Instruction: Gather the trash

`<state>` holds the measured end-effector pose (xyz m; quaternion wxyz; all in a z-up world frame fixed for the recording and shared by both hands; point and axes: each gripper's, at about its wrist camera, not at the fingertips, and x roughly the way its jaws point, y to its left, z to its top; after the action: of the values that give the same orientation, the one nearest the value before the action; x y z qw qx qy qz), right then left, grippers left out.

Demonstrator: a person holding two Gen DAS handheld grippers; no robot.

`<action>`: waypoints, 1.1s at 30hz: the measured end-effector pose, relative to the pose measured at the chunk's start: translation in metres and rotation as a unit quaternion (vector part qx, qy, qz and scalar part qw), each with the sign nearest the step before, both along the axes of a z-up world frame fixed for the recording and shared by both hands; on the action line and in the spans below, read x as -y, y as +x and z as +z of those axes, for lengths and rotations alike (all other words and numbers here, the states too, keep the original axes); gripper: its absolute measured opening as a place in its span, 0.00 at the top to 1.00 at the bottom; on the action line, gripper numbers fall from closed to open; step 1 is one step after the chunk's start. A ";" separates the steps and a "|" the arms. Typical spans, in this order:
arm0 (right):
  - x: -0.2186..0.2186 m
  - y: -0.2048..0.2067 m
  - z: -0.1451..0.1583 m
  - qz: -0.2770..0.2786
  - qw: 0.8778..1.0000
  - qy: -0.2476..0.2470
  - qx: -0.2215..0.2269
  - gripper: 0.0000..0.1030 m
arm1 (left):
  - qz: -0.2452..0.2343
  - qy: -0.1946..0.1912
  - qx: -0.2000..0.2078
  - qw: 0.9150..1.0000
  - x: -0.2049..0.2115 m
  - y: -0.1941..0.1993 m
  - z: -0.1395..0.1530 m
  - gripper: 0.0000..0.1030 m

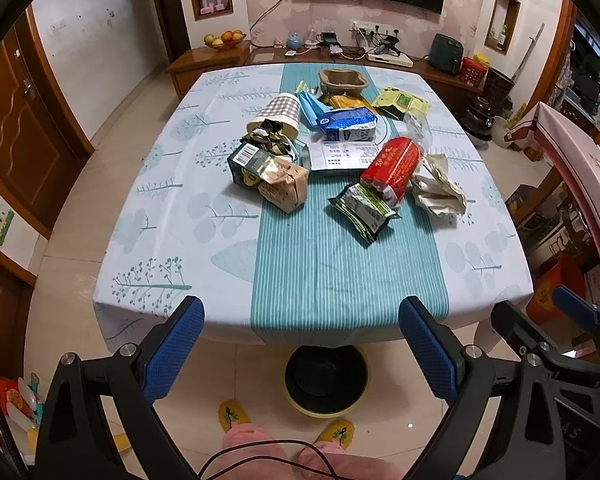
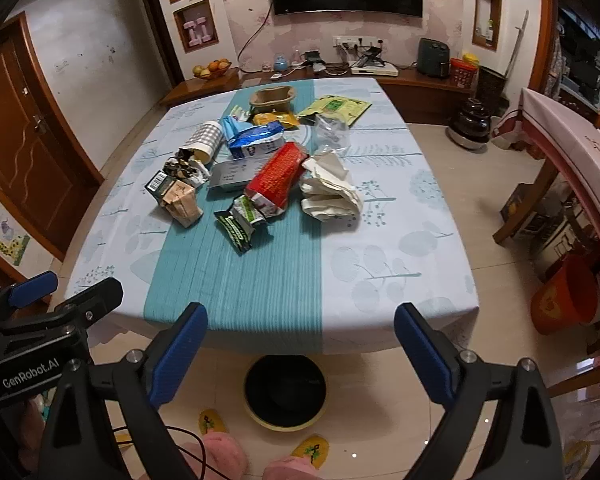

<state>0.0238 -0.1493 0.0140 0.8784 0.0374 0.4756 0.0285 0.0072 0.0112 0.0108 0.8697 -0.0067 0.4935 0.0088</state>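
While both grippers hang short of the near edge of the table (image 1: pixel 148 240), nothing has been taken up yet. The left gripper (image 1: pixel 302 320) has its blue fingers spread wide with only air between them, and the right gripper (image 2: pixel 300 326) is likewise released and empty. All the trash lies in a loose heap on the middle and far part of the cloth, well apart from both tools. A dark bin (image 2: pixel 285 392) stands on the floor under the near edge, in front of the person's yellow slippers, and looks the likely place for it.

Nearest lie a green-and-black wrapper (image 2: pixel 238 226), a red packet (image 2: pixel 278 178) partly over it, and crumpled white paper (image 2: pixel 330 194) just beside that. These appear light, thin and soft, so they should crush in a pinch rather than resist; the foil may be slippery. A raised fold or crumpled edge probably gives the best hold. The tipped checked cup (image 1: pixel 282 114) and the brown carton (image 1: pixel 286 190) look stiffer and could be taken across their sides.
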 end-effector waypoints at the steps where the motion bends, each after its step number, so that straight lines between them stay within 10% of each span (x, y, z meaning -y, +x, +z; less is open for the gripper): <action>1: 0.000 0.003 -0.001 0.004 1.000 0.005 -0.004 0.16 | 0.000 0.000 -0.001 1.000 -0.001 0.002 0.001 0.06; 33: -0.054 0.173 -0.093 -0.005 0.993 0.035 -0.110 0.42 | 0.061 -0.133 -0.144 0.979 -0.093 0.198 -0.081 0.06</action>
<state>0.1965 -0.0949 -0.0786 0.8190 0.0732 0.5680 0.0361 0.2054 0.1046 -0.0701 0.7784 -0.1517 0.6091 -0.0030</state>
